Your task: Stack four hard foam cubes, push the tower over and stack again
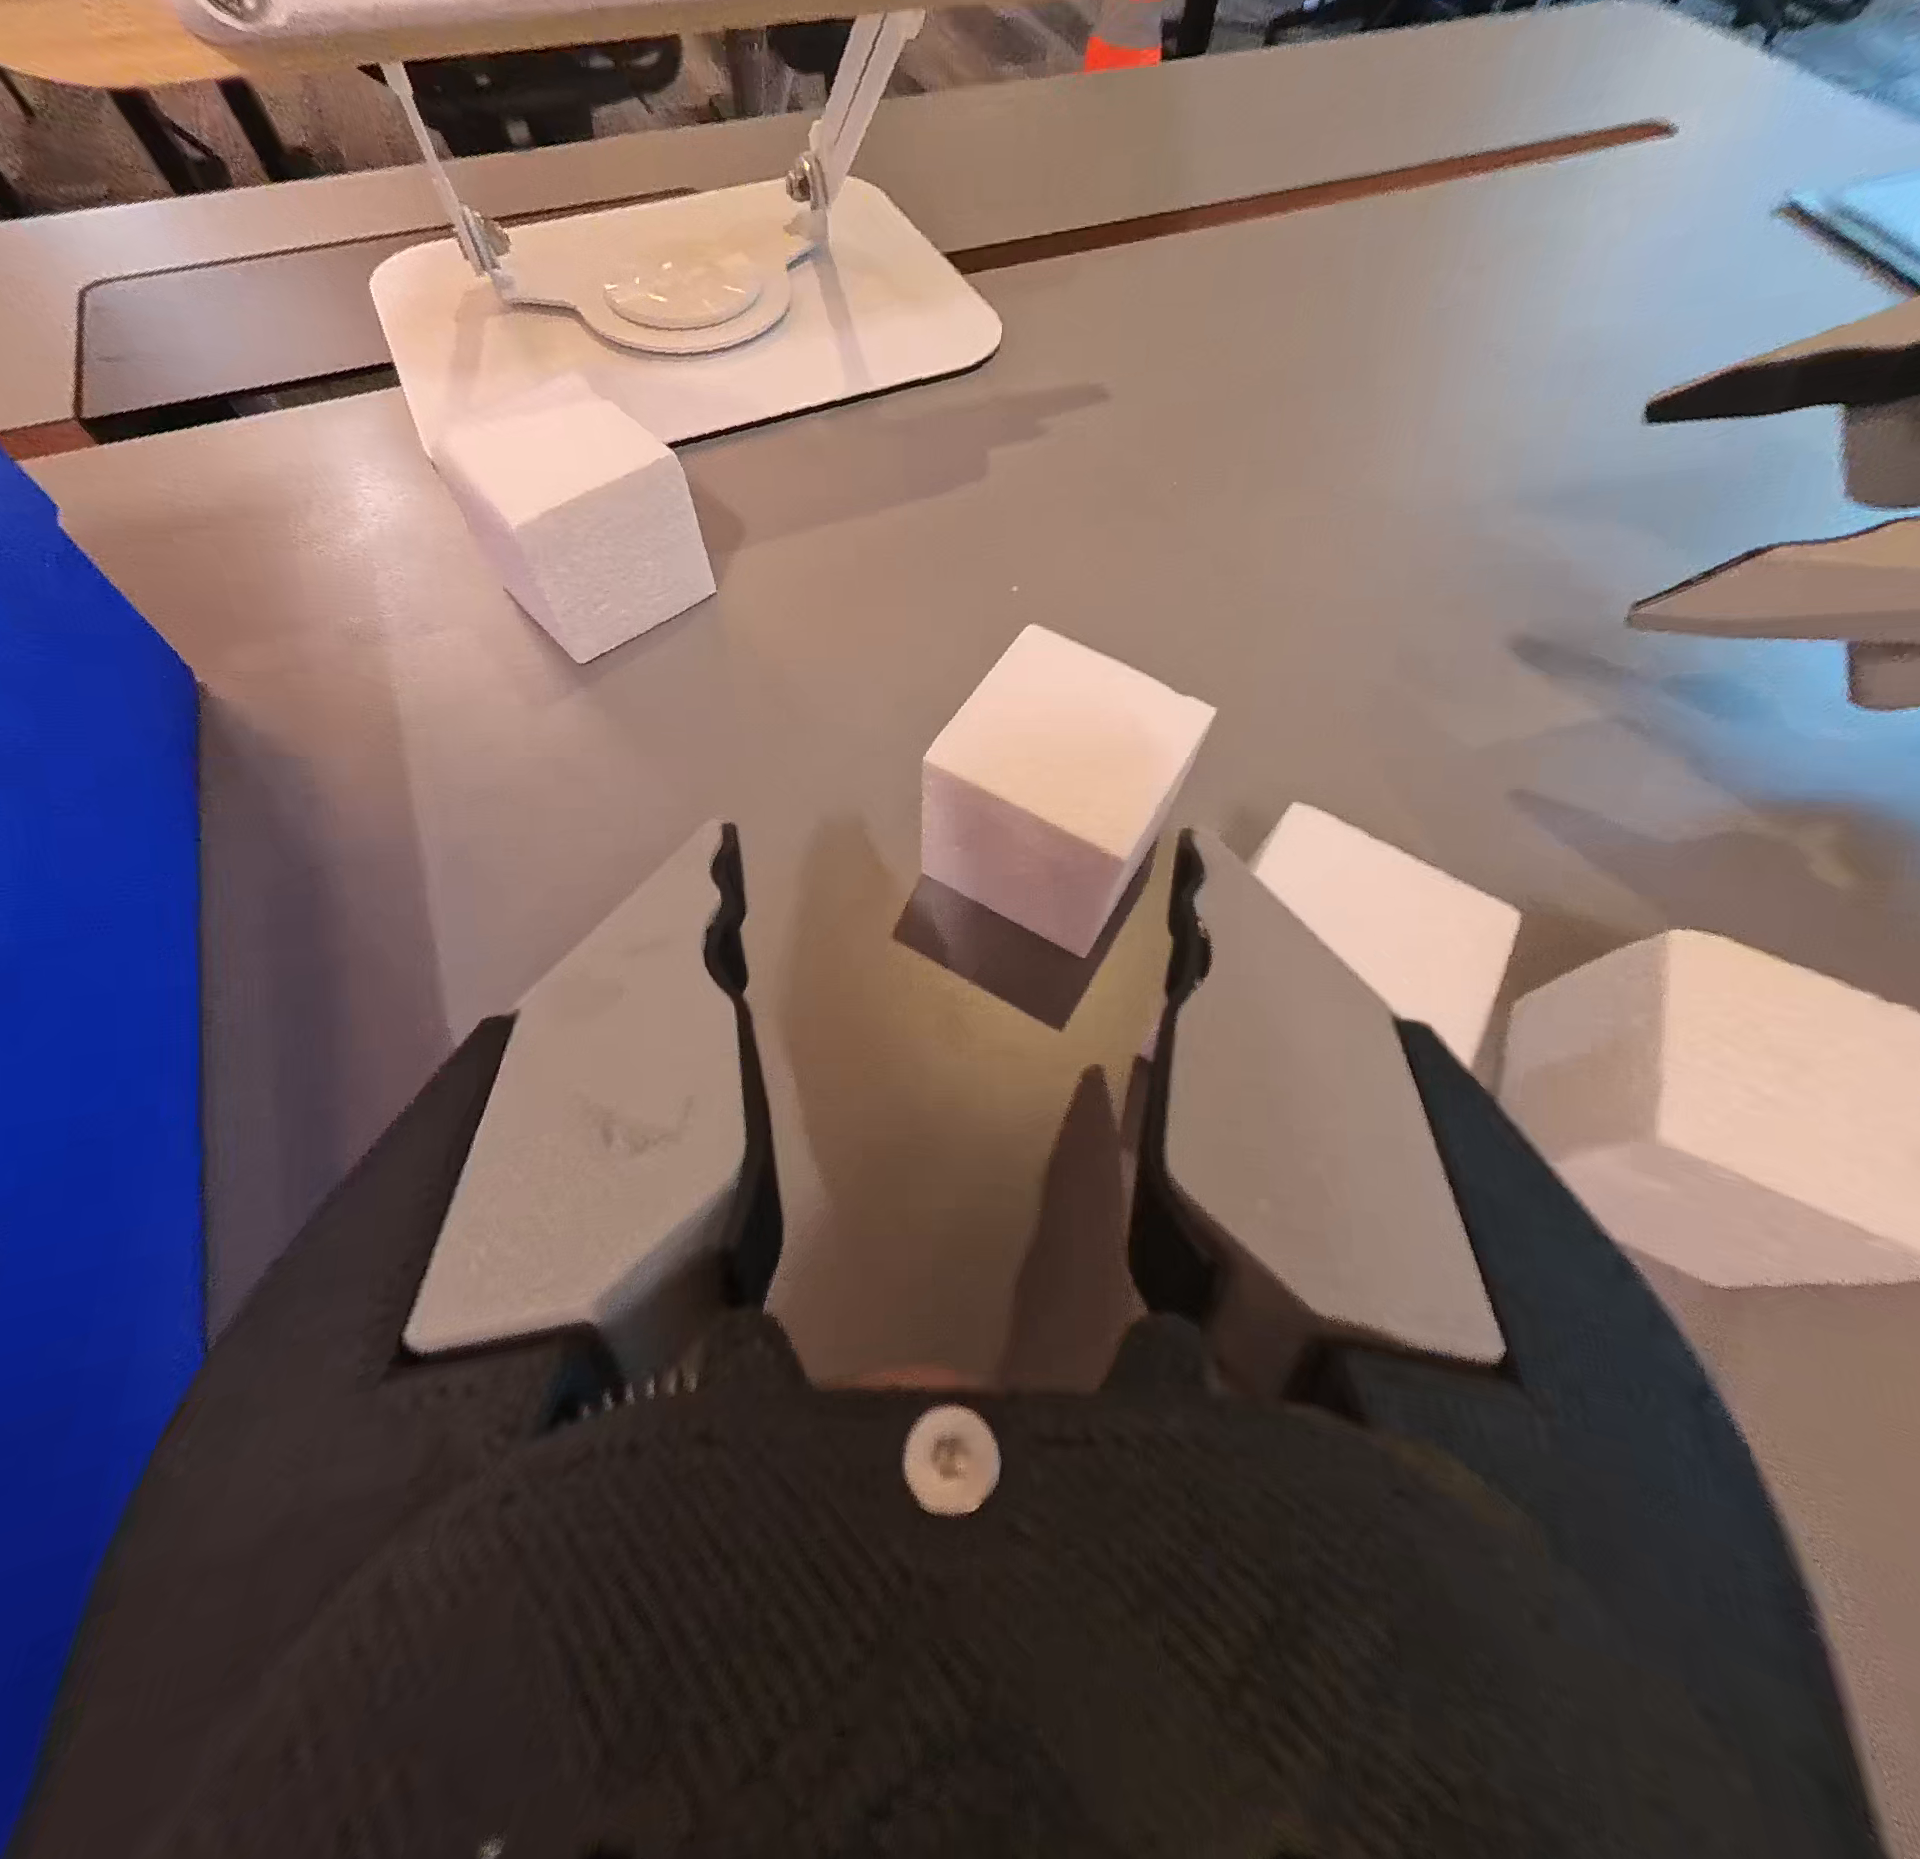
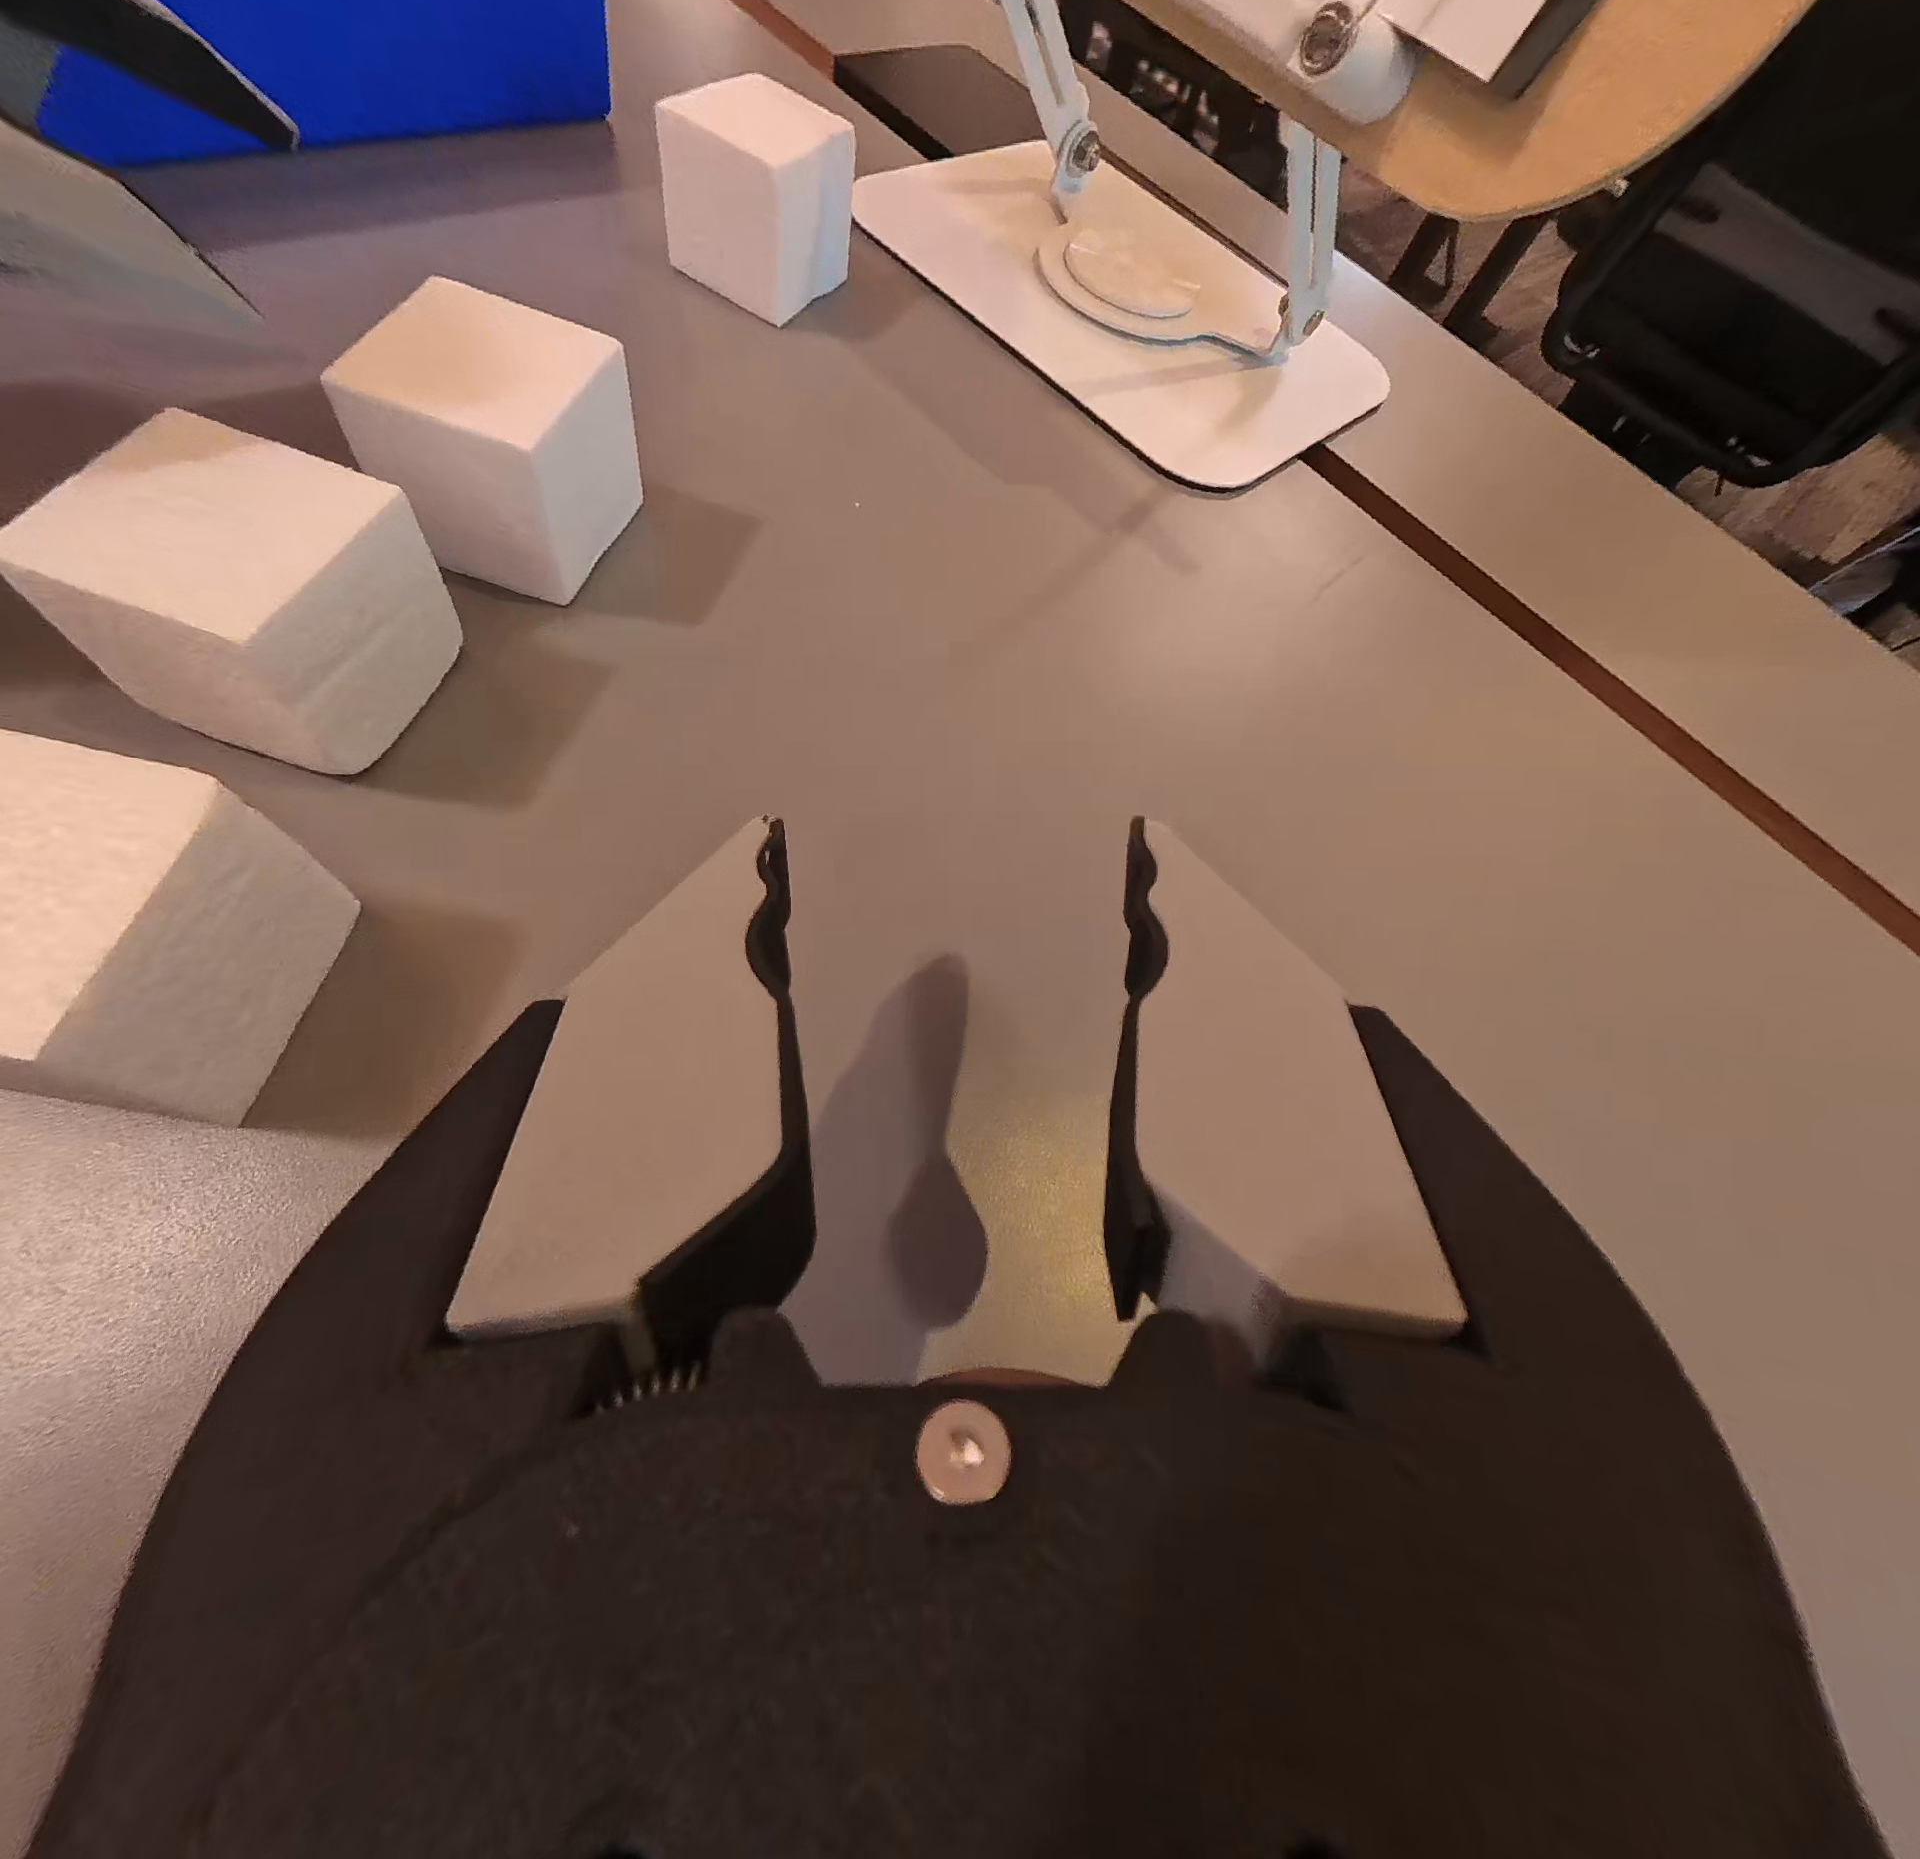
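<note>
Four white foam cubes (image 2: 488,438) unstacked on grey bench (image 2: 1039,666), left tool (image 1: 956,874) agape, right tool (image 2: 956,864) agape, both empty

Grey table (image 1: 1299,375), blue panel (image 1: 83,874) — dark chairs (image 2: 1714,282)

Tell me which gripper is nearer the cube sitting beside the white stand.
Left. The left gripper points toward that cube, with another cube between. The right gripper hangs farther off, over bare table.
</note>
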`<act>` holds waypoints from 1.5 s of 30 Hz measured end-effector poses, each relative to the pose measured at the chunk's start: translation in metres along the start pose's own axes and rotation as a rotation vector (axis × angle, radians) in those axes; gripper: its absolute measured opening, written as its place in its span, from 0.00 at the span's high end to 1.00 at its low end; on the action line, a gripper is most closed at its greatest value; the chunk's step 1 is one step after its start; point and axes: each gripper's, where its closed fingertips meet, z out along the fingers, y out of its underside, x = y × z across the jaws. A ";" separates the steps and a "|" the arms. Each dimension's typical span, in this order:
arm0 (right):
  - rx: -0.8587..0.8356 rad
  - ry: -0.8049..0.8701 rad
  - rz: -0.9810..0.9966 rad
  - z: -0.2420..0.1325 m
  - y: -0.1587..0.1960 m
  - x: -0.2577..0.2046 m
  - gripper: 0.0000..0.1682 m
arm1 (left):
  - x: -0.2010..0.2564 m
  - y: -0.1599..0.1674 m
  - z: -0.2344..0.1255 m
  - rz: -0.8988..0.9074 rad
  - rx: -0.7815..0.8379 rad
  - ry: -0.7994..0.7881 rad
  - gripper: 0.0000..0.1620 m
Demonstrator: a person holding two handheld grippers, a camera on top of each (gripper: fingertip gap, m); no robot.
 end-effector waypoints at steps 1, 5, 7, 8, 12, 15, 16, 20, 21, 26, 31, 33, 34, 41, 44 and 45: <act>-0.003 -0.005 0.001 0.001 0.001 -0.001 0.63 | 0.000 0.003 0.001 0.014 -0.010 -0.002 0.50; -0.020 -0.030 0.023 0.005 0.008 -0.005 0.63 | 0.015 0.006 0.008 -0.005 -0.030 0.123 0.50; -0.018 -0.031 0.030 0.004 0.008 -0.004 0.63 | 0.019 0.009 0.014 0.009 -0.078 0.147 0.48; -0.011 -0.033 0.035 0.003 0.007 -0.004 0.63 | 0.018 0.007 0.016 0.031 -0.081 0.136 0.48; 0.016 -0.032 0.048 -0.002 0.001 -0.001 0.64 | 0.019 -0.001 0.025 0.108 -0.097 0.128 0.48; 0.029 -0.032 0.055 -0.005 -0.001 0.000 0.64 | 0.023 -0.004 0.033 0.126 -0.137 0.161 0.48; 0.031 -0.033 0.055 -0.006 -0.002 0.000 0.64 | 0.025 -0.005 0.035 0.127 -0.155 0.176 0.48; 0.044 -0.033 0.051 -0.009 -0.006 -0.001 0.65 | 0.029 0.004 0.041 0.139 -0.248 0.202 0.53; 0.046 -0.035 0.048 -0.010 -0.007 -0.002 0.65 | 0.029 0.010 0.044 0.152 -0.284 0.196 0.54; 0.058 -0.030 0.020 -0.014 -0.012 -0.005 0.66 | 0.026 0.018 0.051 0.231 -0.340 0.138 0.62; 0.054 -0.011 0.003 -0.016 -0.012 0.000 0.66 | 0.032 -0.016 0.044 0.231 -0.281 0.143 0.62; 0.062 0.019 0.003 -0.021 -0.014 0.010 0.67 | 0.040 -0.034 0.042 0.255 -0.259 0.160 0.62; 0.070 0.031 0.014 -0.023 -0.014 0.016 0.67 | 0.049 -0.042 0.041 0.270 -0.251 0.184 0.62; 0.085 0.029 0.185 -0.034 -0.004 0.055 0.67 | 0.141 -0.050 0.056 0.444 -0.281 0.431 0.62; 0.109 0.022 0.251 -0.037 -0.002 0.065 0.67 | 0.170 -0.034 0.070 0.487 -0.332 0.500 0.62; 0.113 0.014 0.267 -0.037 -0.002 0.066 0.68 | 0.177 -0.027 0.074 0.496 -0.353 0.513 0.62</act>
